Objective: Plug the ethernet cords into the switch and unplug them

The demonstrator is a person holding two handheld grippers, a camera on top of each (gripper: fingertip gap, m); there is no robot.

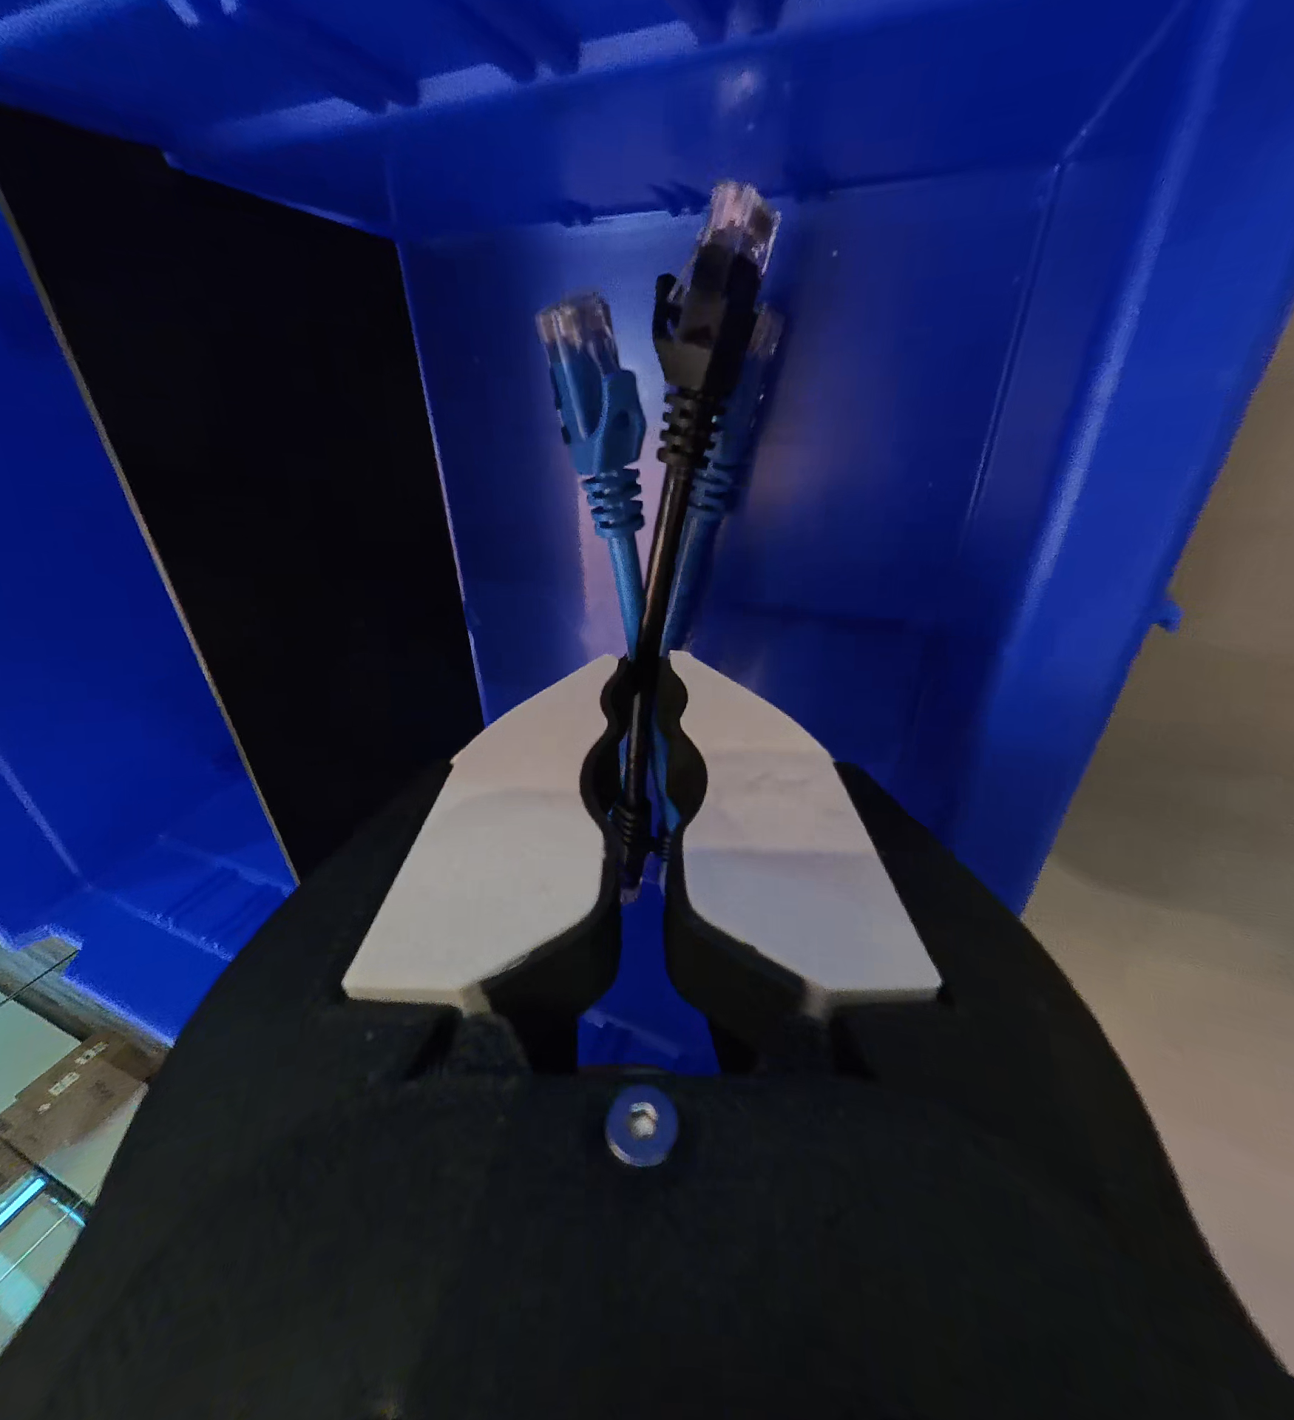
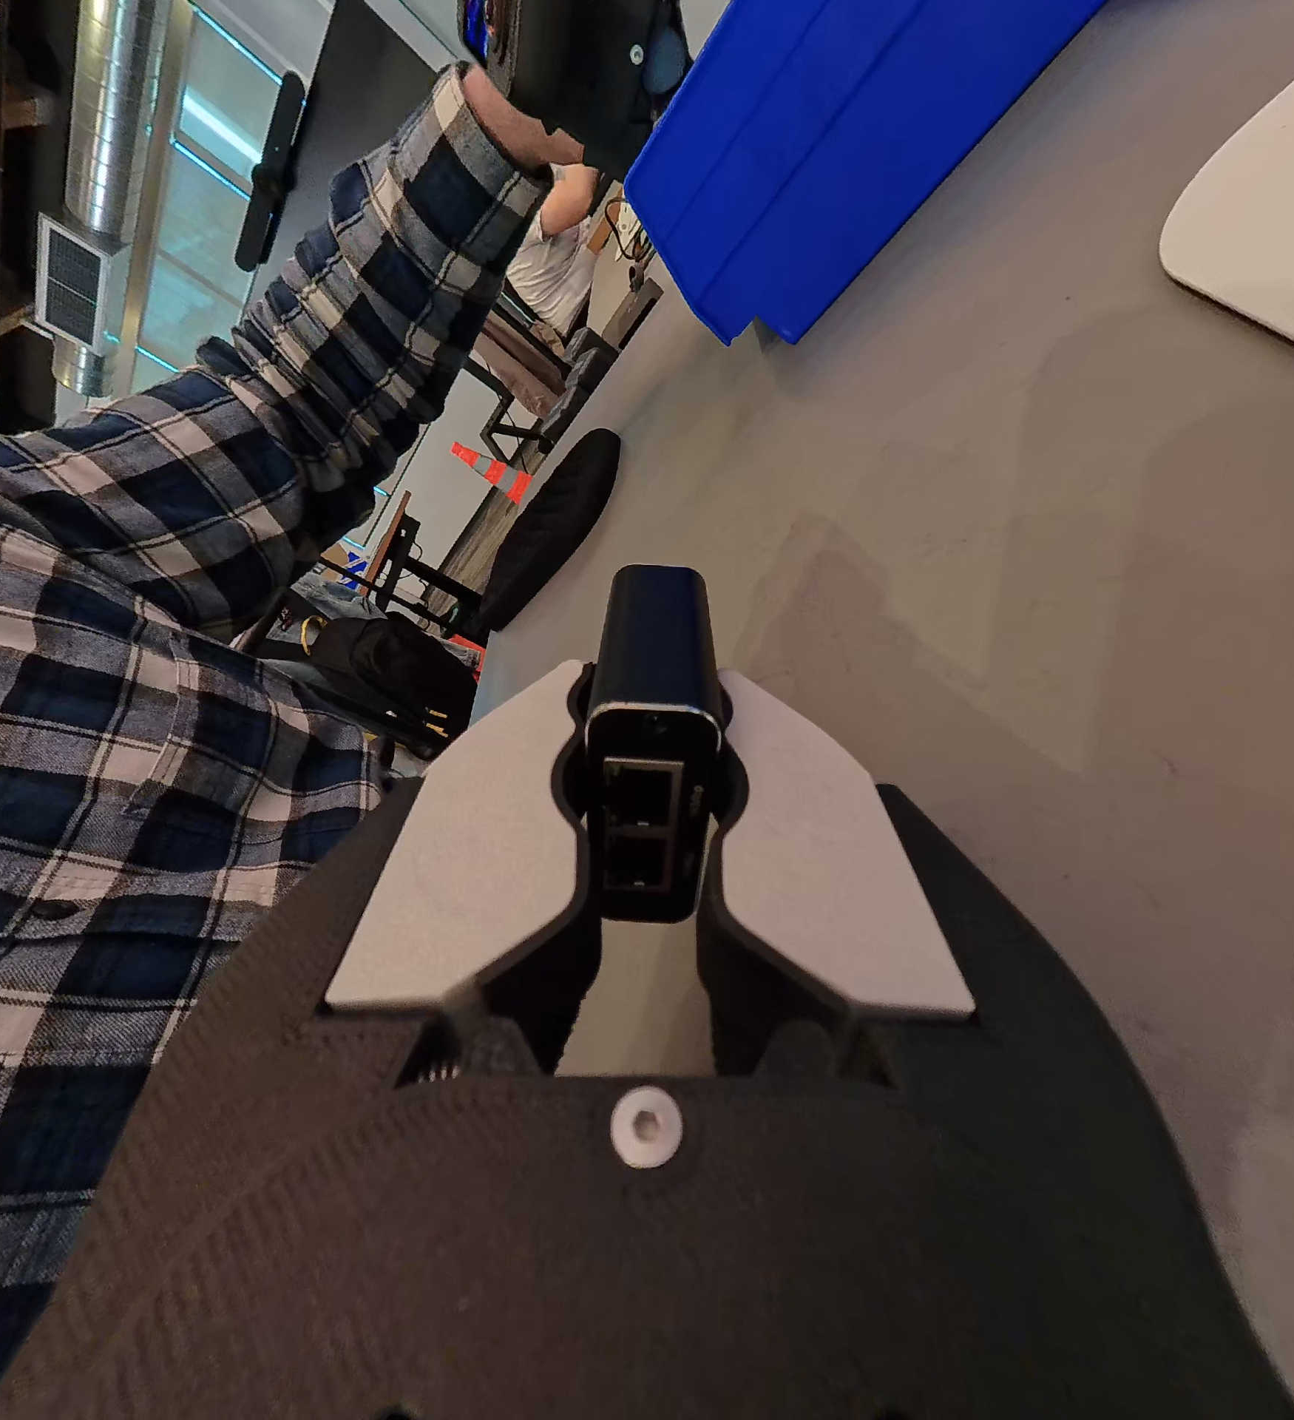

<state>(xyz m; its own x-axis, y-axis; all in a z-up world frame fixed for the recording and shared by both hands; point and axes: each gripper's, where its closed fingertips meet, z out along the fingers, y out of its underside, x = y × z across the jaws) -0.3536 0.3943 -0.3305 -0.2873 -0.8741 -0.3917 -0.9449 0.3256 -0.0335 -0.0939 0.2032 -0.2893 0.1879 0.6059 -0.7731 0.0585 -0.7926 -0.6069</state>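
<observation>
The left gripper [image 1: 644,661] has its white fingers [image 1: 521,830] pinched together on a small bundle of cords, two blue cords [image 1: 625,568] and one black cord [image 1: 659,553], whose plugs fan out ahead of the tips in front of a blue bin [image 1: 1013,307]. The right gripper [image 2: 651,684] is clamped on the sides of a small black switch [image 2: 655,638], with two empty sockets [image 2: 640,830] facing back toward its camera, above a grey table [image 2: 1013,615]. None of the cords appears plugged in yet, so the job looks to be at or near its start. To do this step well, one plug should probably be singled out, since three held at once splay apart and cross each other; the black plug [image 1: 705,315] reaches farthest and seems the easiest to lead with. The switch likely needs turning so its sockets face that plug, squarely and clip-side matched, then a straight push. The left gripper points into the bin's near corner; a plaid sleeve [image 2: 367,292] reaches far left toward the bin [image 2: 821,154], well apart from the switch.
</observation>
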